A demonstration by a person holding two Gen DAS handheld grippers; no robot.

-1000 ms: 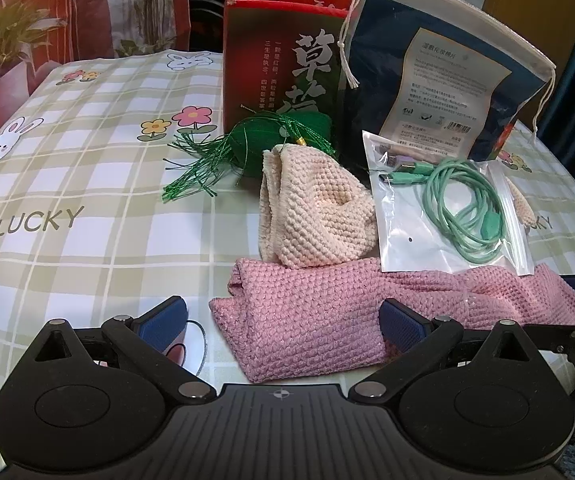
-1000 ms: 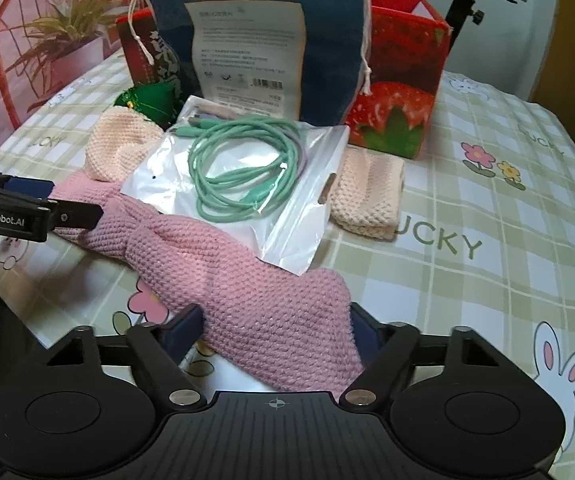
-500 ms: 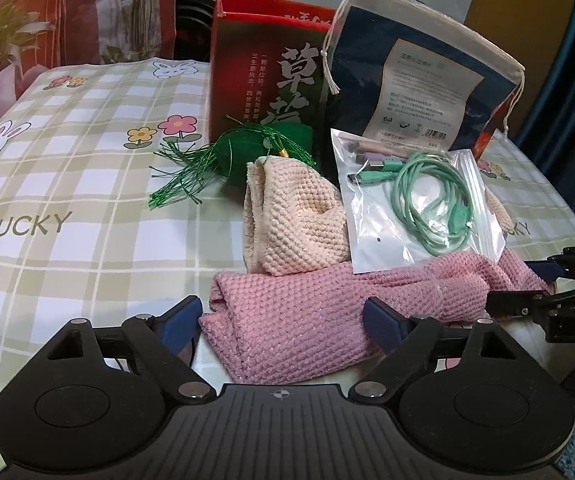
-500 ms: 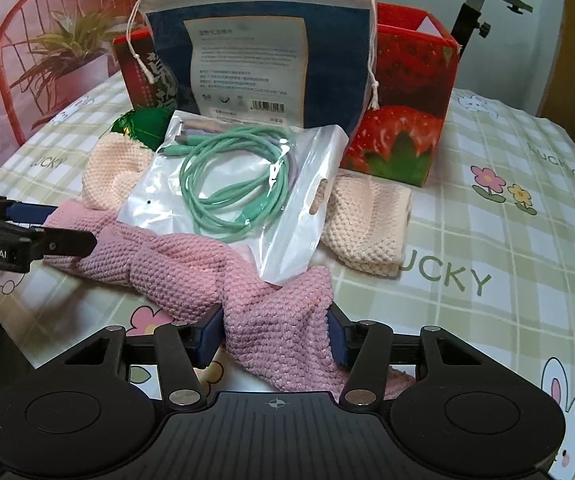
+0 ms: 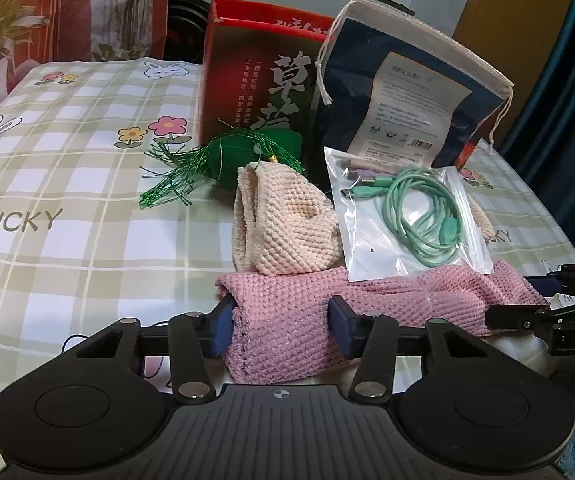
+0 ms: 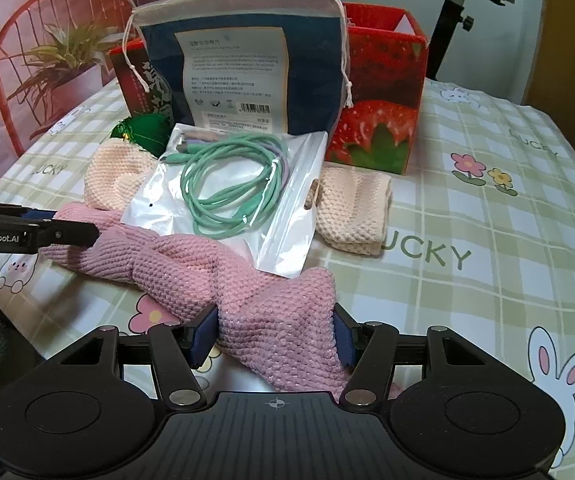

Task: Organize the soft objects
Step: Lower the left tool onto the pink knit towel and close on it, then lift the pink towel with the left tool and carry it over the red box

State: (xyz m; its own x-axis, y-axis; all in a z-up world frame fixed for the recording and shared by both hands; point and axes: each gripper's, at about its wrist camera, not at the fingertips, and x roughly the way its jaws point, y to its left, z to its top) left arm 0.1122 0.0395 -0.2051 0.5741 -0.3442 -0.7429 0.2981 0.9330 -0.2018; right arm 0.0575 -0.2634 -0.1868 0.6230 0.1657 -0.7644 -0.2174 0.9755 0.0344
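A long pink knitted cloth (image 5: 407, 296) (image 6: 175, 264) lies across the near side of the checked tablecloth (image 5: 47, 256). My left gripper (image 5: 281, 326) has the cloth's left end between its blue pads, and its jaws are closing on it. My right gripper (image 6: 275, 336) holds the other end bunched between its pads, while its jaws are opening slightly. A clear bag with a green cable (image 5: 407, 216) (image 6: 227, 200) rests on the cloth's middle. Two beige knitted pieces (image 5: 287, 216) (image 6: 355, 208) lie just behind it.
At the back, a drawstring pouch (image 5: 407, 92) leans on a red strawberry box (image 6: 383, 100) (image 5: 255, 80). A green tasselled ornament (image 5: 247, 152) lies before the box. Each gripper shows in the other's view, the left gripper (image 6: 31, 232) and the right gripper (image 5: 547, 312). A red chair (image 6: 15, 60) stands beyond the table.
The left jaws have closed from wide apart onto the pink cloth's end. The right jaws narrowed onto the other end, which is now bunched and raised. The cloth has drawn closer to both cameras.
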